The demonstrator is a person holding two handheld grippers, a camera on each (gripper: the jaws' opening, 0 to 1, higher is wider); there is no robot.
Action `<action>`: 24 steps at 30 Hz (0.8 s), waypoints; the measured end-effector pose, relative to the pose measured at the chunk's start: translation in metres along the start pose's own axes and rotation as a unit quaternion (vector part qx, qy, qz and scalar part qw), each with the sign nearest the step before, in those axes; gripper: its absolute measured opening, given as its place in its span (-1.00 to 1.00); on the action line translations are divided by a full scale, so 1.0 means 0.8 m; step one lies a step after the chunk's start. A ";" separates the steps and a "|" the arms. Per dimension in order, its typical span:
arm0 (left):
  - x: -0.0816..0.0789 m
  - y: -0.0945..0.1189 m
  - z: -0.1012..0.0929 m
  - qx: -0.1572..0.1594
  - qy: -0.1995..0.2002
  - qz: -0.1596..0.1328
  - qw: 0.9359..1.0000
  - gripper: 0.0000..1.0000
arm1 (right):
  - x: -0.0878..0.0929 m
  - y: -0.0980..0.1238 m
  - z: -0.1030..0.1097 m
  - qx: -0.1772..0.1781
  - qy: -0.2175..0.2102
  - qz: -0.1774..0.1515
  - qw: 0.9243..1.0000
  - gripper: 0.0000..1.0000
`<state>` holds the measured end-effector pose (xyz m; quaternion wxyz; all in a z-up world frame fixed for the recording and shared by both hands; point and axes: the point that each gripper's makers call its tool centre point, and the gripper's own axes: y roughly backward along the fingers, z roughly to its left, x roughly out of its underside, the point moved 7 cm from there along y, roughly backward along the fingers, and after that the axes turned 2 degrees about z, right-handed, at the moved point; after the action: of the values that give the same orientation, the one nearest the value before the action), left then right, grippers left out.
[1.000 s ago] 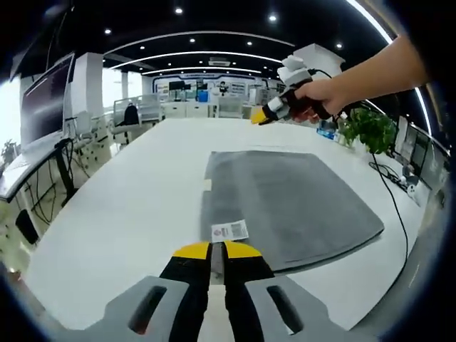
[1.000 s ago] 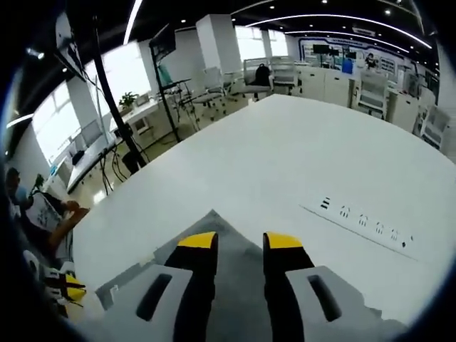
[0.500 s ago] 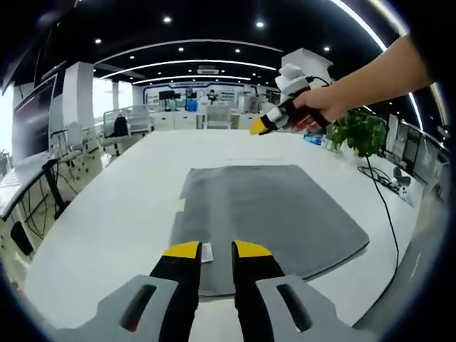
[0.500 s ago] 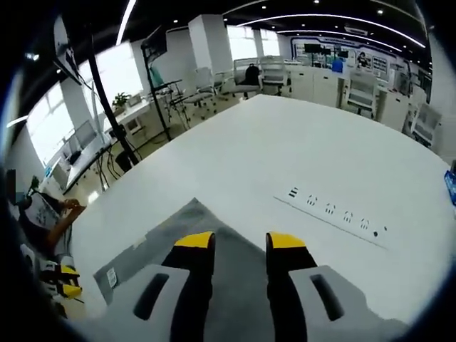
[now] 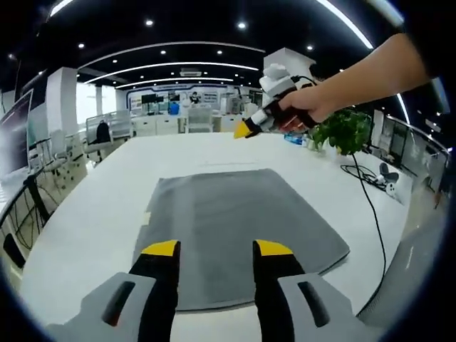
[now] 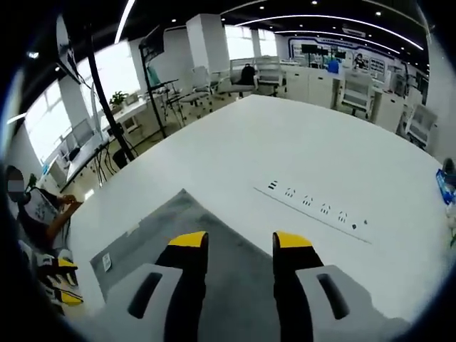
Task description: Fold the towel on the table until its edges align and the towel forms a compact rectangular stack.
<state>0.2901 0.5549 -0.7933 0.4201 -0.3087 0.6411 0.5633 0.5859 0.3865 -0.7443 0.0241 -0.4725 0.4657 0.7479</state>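
Here the grey towel (image 5: 235, 228) lies flat and unfolded on the white table (image 5: 85, 206); the left gripper (image 5: 217, 249) and right gripper (image 6: 241, 241) hang over it, jaws apart, empty.

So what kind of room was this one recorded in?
Most likely an open-plan office or lab. A long white table carries the grey towel and a built-in row of power sockets; behind it stand office chairs, desks with monitors and ceiling strip lights. A potted plant sits nearby.
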 end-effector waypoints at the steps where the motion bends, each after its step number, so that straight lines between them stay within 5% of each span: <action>1: -0.001 -0.002 -0.003 0.002 -0.001 0.002 1.000 -0.04 | 0.004 0.004 -0.002 0.001 0.003 0.000 1.000 -0.26; 5: -0.008 -0.007 -0.030 0.022 -0.009 0.013 1.000 0.14 | 0.013 0.013 -0.013 0.001 0.006 -0.001 1.000 -0.22; 24: -0.019 -0.028 -0.135 0.098 -0.073 0.033 0.992 0.12 | 0.069 0.057 -0.088 0.016 -0.010 0.008 1.000 -0.28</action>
<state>0.2957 0.4442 -0.7887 0.4754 -0.2025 0.6705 0.5324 0.5821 0.2878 -0.7625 0.0305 -0.4605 0.4810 0.7454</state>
